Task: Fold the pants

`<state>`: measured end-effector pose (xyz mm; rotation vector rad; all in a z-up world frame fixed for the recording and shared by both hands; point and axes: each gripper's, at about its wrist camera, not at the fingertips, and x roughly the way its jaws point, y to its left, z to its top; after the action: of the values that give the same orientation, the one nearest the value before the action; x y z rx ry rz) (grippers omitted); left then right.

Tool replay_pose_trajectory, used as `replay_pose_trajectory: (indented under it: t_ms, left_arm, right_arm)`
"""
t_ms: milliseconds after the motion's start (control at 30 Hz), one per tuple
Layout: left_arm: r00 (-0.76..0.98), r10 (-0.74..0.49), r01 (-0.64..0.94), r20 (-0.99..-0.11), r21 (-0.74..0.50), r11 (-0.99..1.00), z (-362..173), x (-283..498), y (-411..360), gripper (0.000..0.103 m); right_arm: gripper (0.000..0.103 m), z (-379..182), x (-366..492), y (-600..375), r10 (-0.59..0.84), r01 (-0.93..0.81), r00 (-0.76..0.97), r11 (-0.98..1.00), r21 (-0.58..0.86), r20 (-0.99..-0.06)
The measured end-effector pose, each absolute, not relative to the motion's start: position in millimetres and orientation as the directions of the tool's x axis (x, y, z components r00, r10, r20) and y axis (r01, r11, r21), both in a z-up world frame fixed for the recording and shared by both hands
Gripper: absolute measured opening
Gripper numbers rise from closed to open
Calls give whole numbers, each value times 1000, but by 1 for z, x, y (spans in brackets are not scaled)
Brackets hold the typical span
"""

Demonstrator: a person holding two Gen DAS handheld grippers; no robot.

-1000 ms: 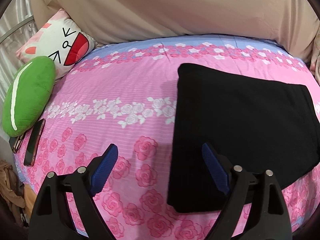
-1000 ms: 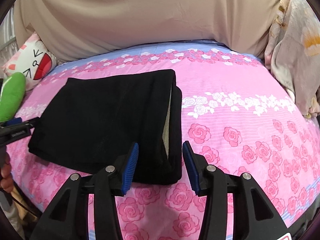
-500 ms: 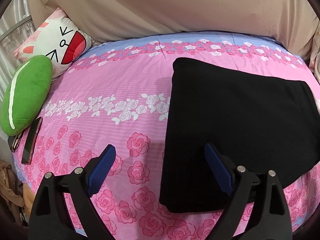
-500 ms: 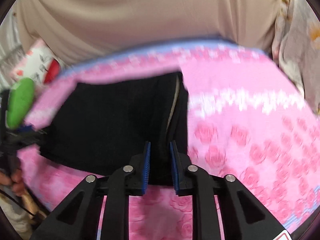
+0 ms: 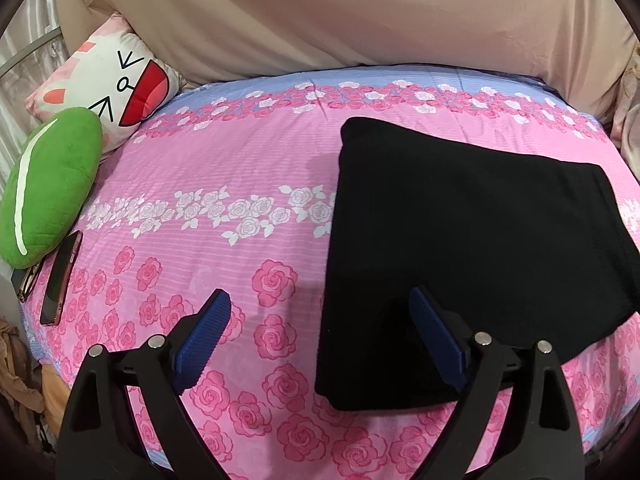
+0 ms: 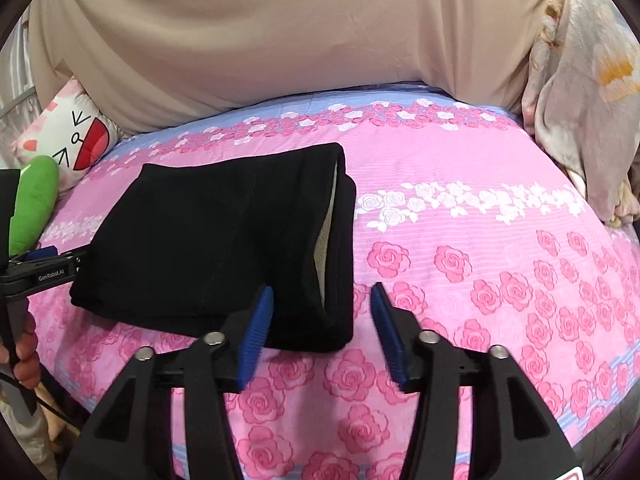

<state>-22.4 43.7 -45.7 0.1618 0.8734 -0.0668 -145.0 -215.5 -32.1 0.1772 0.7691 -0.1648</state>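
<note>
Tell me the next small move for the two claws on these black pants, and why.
Probably close each claw on its near corner to lift for one more fold. The black pants lie flat as a folded rectangle on the pink bedspread. The left claw and the right claw are both open and empty, each straddling a near corner.

Pants (image 5: 472, 240): near corner hidden behind left gripper (image 5: 320, 336) finger. Phone (image 5: 62, 276) partly tucked under green cushion (image 5: 48, 188). Cat pillow (image 6: 68, 136) half covered by that cushion. Floral blanket (image 6: 588, 92) cut off at right edge.
</note>
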Motion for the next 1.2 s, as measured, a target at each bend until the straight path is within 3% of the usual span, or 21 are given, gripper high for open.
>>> replay_pose_trajectory:
  t_ms: [567, 733, 933, 1200]
  left_arm:
    - [598, -33, 182, -801, 95, 979, -56, -32, 29, 93]
    - [586, -35, 177, -810, 86, 980, -62, -28, 28, 94]
    - [582, -47, 180, -812, 71, 981, -62, -27, 30, 94]
    - [586, -47, 180, -809, 73, 981, -60, -23, 29, 94]
  right_arm:
    - [71, -38, -161, -212, -76, 219, 698, 969, 112, -712]
    - [76, -33, -148, -217, -15, 221, 722, 952, 211, -691]
    - [76, -30, -130, -220, -22, 245, 727, 942, 229, -686]
    - [76, -25, -119, -204, -109, 245, 715, 964, 103, -690]
